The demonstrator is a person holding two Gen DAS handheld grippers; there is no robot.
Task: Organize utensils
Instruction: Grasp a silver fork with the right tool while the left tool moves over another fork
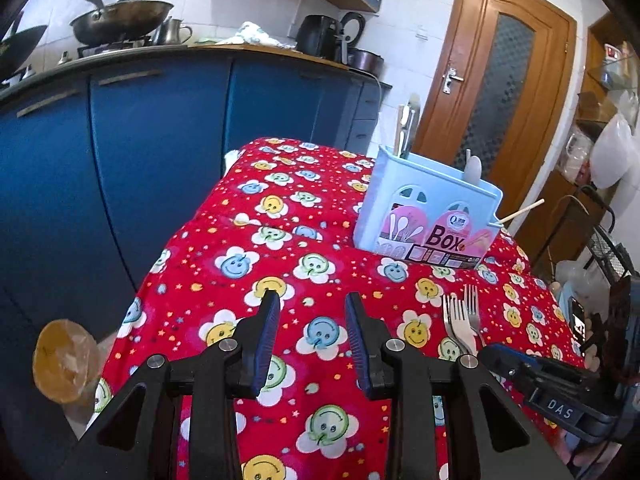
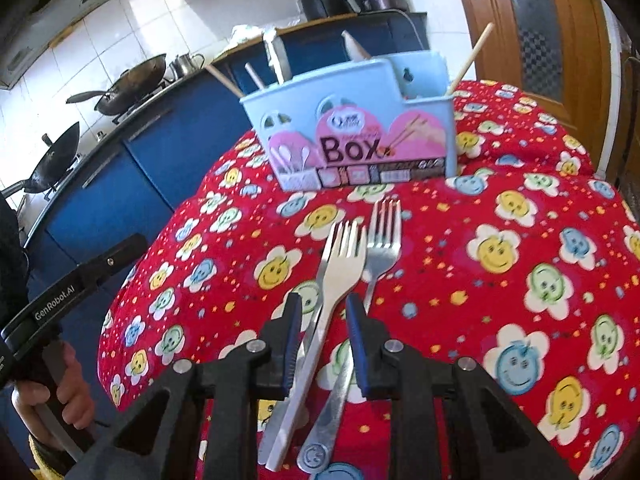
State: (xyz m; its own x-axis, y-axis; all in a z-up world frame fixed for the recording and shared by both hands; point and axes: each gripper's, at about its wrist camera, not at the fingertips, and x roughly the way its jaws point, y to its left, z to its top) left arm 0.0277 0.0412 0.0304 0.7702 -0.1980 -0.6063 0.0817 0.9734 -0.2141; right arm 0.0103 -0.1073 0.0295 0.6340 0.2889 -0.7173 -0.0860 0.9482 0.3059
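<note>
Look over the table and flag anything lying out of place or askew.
Three forks lie loose in an overlapping pile on the red smiley tablecloth, in front of the blue utensil box instead of inside it. One chopstick leans far out of the box's end compartment. Nothing looks spilled or damaged.

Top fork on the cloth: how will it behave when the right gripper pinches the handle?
The top fork looks like rigid metal, so it should not flex. Its smooth, thin handle may slip or pivot between the right gripper pads. It lies across another fork, so lifting may drag that one.
</note>
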